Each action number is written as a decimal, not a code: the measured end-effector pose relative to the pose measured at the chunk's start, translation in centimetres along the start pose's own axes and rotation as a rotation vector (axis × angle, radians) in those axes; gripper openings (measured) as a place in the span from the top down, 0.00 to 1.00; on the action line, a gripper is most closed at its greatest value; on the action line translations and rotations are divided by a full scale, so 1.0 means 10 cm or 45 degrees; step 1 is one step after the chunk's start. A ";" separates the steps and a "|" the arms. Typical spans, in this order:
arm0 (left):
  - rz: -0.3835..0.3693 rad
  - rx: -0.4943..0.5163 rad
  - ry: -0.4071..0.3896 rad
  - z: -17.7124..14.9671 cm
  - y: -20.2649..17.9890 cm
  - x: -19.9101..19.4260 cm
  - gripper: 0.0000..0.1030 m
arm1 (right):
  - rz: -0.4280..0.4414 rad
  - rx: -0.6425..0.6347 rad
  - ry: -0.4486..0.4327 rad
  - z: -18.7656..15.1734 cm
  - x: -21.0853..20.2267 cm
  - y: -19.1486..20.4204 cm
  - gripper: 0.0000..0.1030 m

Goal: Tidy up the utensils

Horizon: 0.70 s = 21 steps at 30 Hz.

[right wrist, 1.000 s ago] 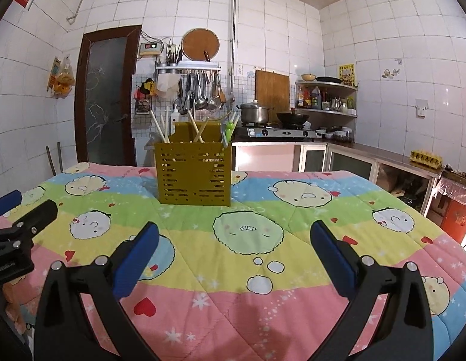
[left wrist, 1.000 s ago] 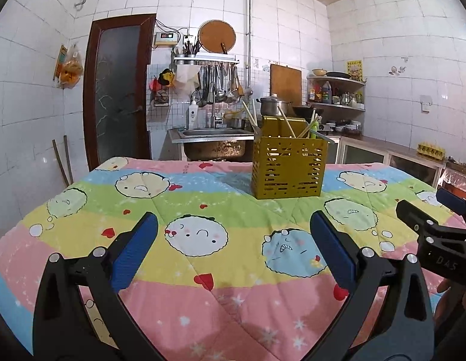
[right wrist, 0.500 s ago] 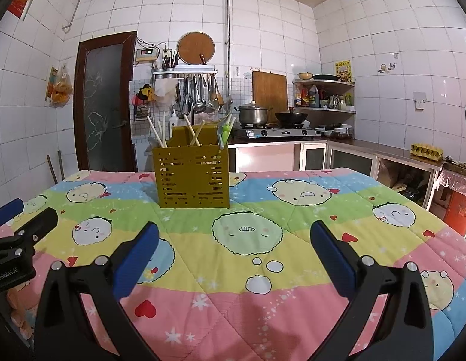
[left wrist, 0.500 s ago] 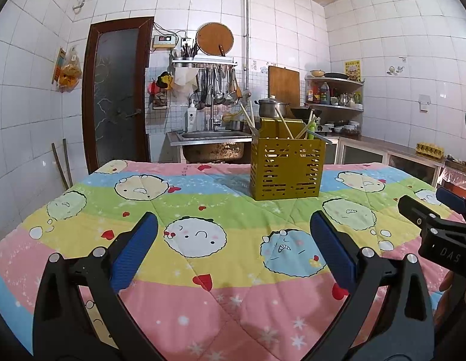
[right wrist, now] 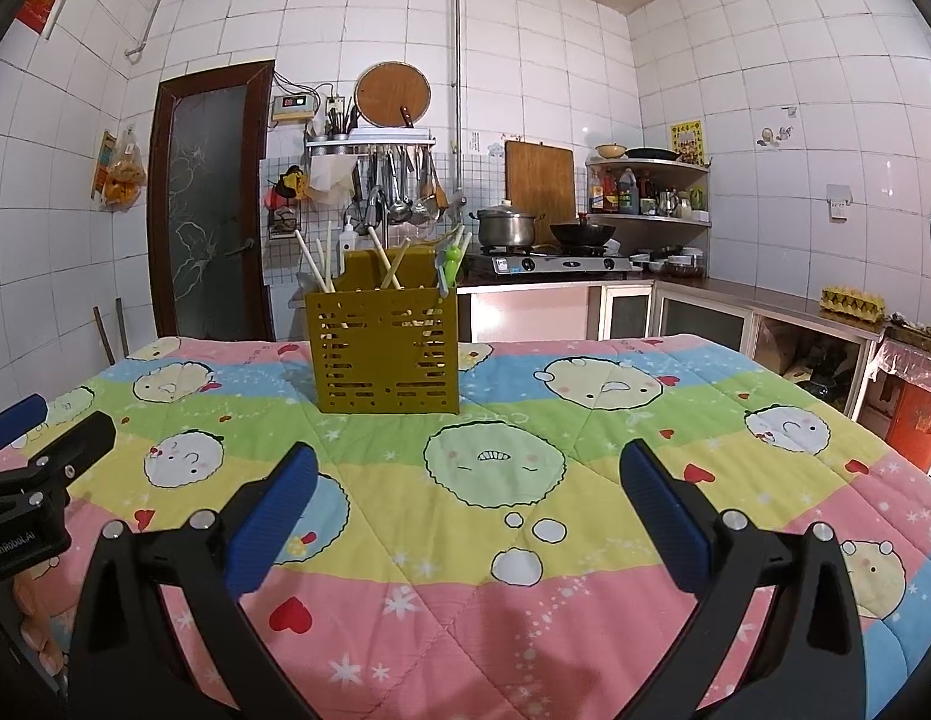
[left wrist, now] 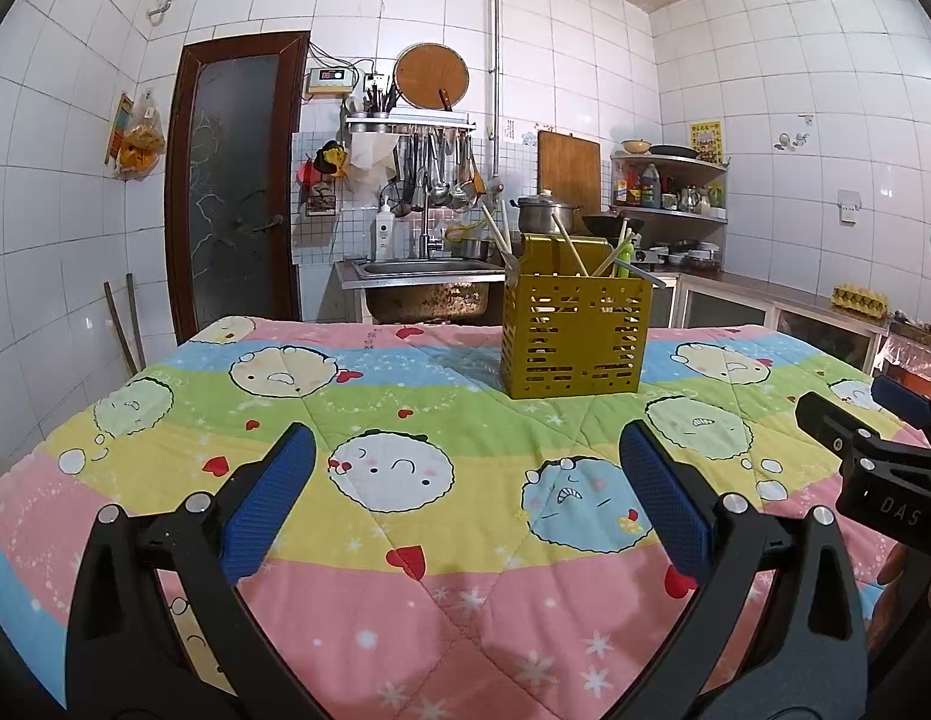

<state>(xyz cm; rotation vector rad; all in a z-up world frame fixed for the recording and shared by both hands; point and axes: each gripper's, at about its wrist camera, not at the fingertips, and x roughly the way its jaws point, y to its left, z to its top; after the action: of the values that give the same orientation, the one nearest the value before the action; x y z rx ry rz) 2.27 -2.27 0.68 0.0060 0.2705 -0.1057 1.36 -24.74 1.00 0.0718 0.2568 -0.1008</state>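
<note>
Left wrist view: yellow utensil holder (left wrist: 576, 336) upright on quilted table cover (left wrist: 405, 408)
Left gripper (left wrist: 465, 504) spread wide and empty, near side of the holder, well apart from it. Chopsticks (left wrist: 501, 234) lean out of the holder's top. Right gripper (left wrist: 873, 438) low, right of the holder

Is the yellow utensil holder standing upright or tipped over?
Upright. The yellow utensil holder sits flat on the quilt, its open top facing up, with chopsticks sticking out above the rim.
</note>
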 end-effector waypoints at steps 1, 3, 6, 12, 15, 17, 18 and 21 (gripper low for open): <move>0.000 0.000 0.001 0.00 0.00 0.00 0.05 | 0.000 0.000 -0.001 0.00 0.00 0.00 0.04; 0.000 -0.001 0.002 0.00 0.00 0.00 0.05 | 0.000 -0.001 0.000 0.00 0.00 0.00 0.04; -0.001 -0.003 0.005 -0.01 0.01 0.01 0.05 | 0.000 -0.002 0.000 0.00 0.00 0.00 0.04; 0.000 0.000 0.002 -0.01 0.02 0.02 0.05 | -0.001 -0.001 -0.001 0.00 0.00 0.00 0.04; 0.000 -0.001 0.001 -0.01 0.02 0.02 0.05 | 0.000 0.000 -0.002 0.00 0.00 0.00 0.04; 0.000 0.000 -0.002 -0.01 0.02 0.01 0.05 | 0.000 0.000 -0.002 0.00 0.00 0.00 0.04; 0.001 0.001 -0.006 -0.01 0.02 0.01 0.05 | 0.000 0.000 -0.001 0.00 0.01 0.00 0.04; 0.003 0.005 -0.014 -0.02 0.01 -0.01 0.05 | 0.000 -0.001 -0.002 0.00 0.01 0.00 0.04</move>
<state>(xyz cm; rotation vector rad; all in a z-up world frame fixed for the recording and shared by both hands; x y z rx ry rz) 2.18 -2.20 0.51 0.0098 0.2591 -0.1043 1.40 -24.72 0.97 0.0711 0.2553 -0.1009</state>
